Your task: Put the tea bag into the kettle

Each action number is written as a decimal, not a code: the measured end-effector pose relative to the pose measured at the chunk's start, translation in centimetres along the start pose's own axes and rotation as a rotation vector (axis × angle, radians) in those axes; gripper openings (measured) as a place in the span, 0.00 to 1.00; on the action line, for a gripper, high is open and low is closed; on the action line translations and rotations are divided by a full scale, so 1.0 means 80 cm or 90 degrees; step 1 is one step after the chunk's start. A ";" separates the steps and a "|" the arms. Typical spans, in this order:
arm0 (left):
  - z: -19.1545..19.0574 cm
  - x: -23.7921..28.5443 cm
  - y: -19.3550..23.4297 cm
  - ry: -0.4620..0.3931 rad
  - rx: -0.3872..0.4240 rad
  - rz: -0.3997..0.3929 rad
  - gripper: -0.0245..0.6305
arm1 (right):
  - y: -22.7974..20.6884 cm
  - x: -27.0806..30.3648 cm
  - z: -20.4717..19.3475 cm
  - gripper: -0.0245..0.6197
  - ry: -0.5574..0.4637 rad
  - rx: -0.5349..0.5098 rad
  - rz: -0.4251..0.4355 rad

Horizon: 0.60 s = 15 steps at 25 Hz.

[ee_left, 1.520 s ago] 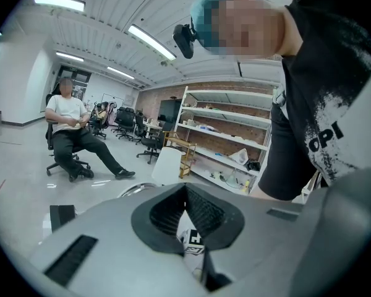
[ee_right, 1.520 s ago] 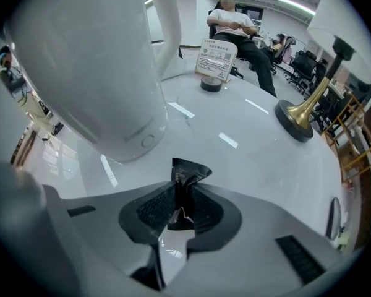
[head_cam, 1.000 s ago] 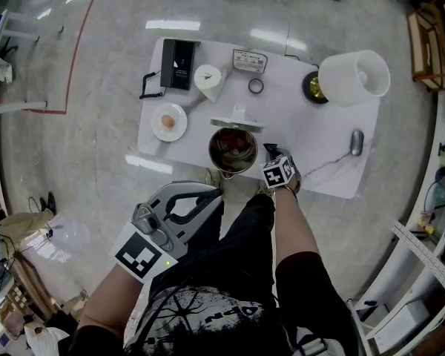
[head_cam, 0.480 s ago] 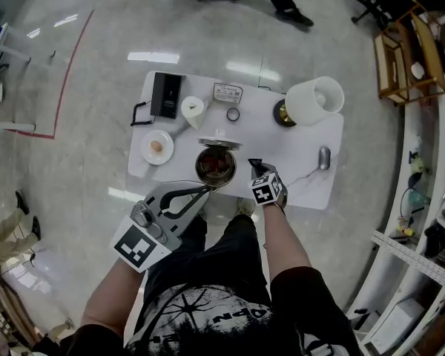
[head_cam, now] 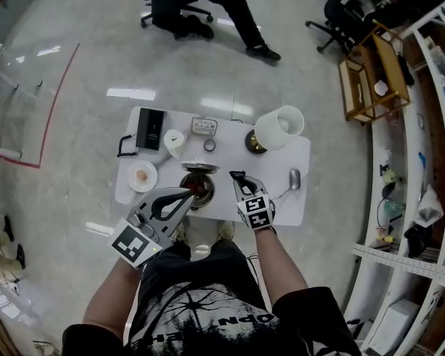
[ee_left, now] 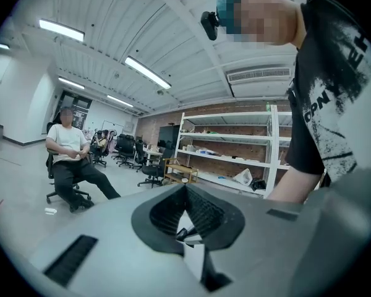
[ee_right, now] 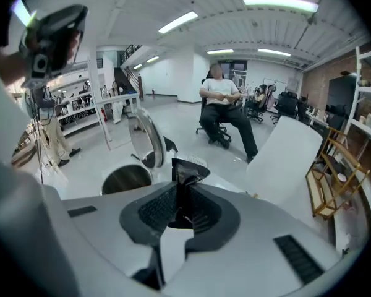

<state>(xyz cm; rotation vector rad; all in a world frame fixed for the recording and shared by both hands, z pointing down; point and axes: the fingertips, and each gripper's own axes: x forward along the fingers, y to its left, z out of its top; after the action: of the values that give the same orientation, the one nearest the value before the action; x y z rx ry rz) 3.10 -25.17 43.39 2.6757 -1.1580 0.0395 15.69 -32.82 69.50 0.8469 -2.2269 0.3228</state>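
Note:
The steel kettle point(head_cam: 197, 189) stands near the front edge of the white table point(head_cam: 293, 206), its lid point(head_cam: 199, 168) tipped up behind the mouth. My right gripper point(head_cam: 239, 178) hangs just right of the kettle, shut on a black tea bag point(head_cam: 237, 175). In the right gripper view the tea bag point(ee_right: 187, 169) sticks up from the right gripper point(ee_right: 182, 185), above and right of the kettle's dark mouth point(ee_right: 127, 179). My left gripper point(head_cam: 188, 194) is over the kettle's left front, jaws together. In its own view the left gripper point(ee_left: 185, 193) points out across the room, with no kettle in sight.
Along the table's back stand a lamp with a white shade point(head_cam: 279, 127), a black device point(head_cam: 149, 129), a white cup point(head_cam: 174, 140), a small card point(head_cam: 205, 126) and a ring point(head_cam: 209, 145). A plate point(head_cam: 142, 176) lies at the left, a mouse point(head_cam: 294, 178) at the right. A person sits on a chair point(head_cam: 200, 6) beyond.
Both grippers have risen, the right one far more, carrying the tea bag up beside the kettle. The table looks smaller and farther below. The right jaws stayed shut.

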 end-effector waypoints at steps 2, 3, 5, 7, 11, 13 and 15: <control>0.003 -0.005 0.003 -0.006 0.004 0.006 0.05 | 0.003 -0.026 0.037 0.12 -0.050 -0.002 0.006; 0.004 -0.008 0.005 -0.009 0.006 0.009 0.05 | 0.006 -0.040 0.055 0.12 -0.074 -0.003 0.009; 0.006 -0.014 0.011 -0.016 0.010 0.017 0.05 | 0.011 -0.066 0.089 0.12 -0.118 -0.006 0.014; 0.011 -0.020 0.018 -0.027 0.010 0.026 0.05 | 0.016 -0.090 0.122 0.12 -0.161 -0.004 0.019; 0.017 -0.028 0.031 -0.044 0.023 0.032 0.05 | 0.030 -0.129 0.182 0.12 -0.248 0.001 0.045; 0.020 -0.032 0.031 -0.052 0.030 0.034 0.05 | 0.040 -0.150 0.204 0.12 -0.283 -0.004 0.062; 0.023 -0.036 0.030 -0.055 0.039 0.037 0.05 | 0.050 -0.170 0.222 0.12 -0.309 -0.016 0.077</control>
<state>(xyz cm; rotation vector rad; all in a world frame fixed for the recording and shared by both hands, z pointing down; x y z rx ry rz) -0.72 -25.09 41.72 2.7206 -1.2812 -0.0317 10.62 -31.37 47.37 0.8445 -2.7319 0.1539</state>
